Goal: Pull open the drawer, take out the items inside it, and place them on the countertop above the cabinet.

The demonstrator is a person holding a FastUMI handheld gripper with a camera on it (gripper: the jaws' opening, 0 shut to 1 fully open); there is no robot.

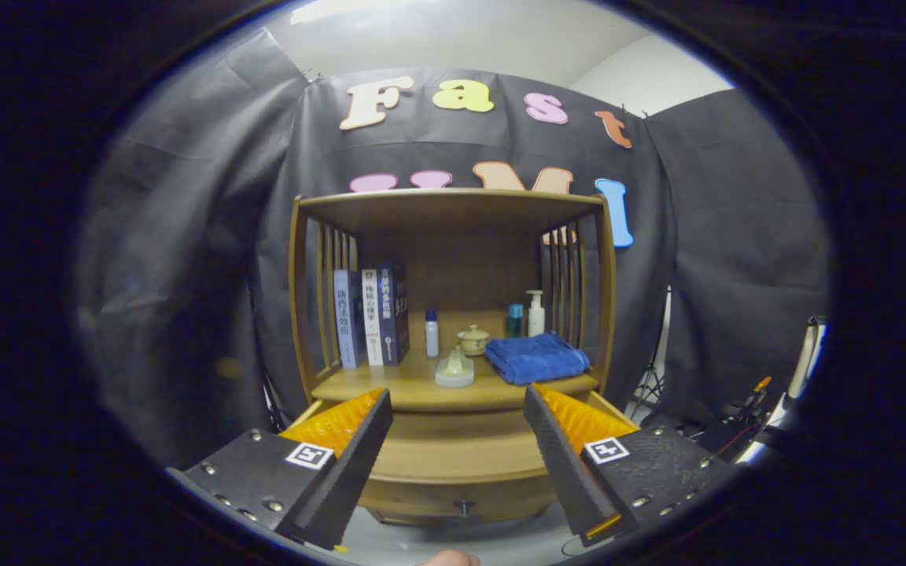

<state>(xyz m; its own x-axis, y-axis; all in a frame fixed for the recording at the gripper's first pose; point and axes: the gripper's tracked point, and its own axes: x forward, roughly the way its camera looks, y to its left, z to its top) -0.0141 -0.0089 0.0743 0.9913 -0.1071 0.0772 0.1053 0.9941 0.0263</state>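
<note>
Gripper [457, 409] open, fingers wide apart, holding nothing. The drawer [457, 472] sits low in the wooden cabinet [453, 212], between and below the fingers, and looks partly pulled out — hard to be sure through the fisheye. Small dark knob [464, 505] at front centre is the only hold; rigid wood, likely slides stiffly, and the knob is small enough to slip from the pads. Drawer contents hidden by the front panel and fingers. Countertop [414, 385] above already carries books [370, 314], a blue towel [535, 358], a cup [473, 339] and bottles [535, 313] — free space is tight.
</note>
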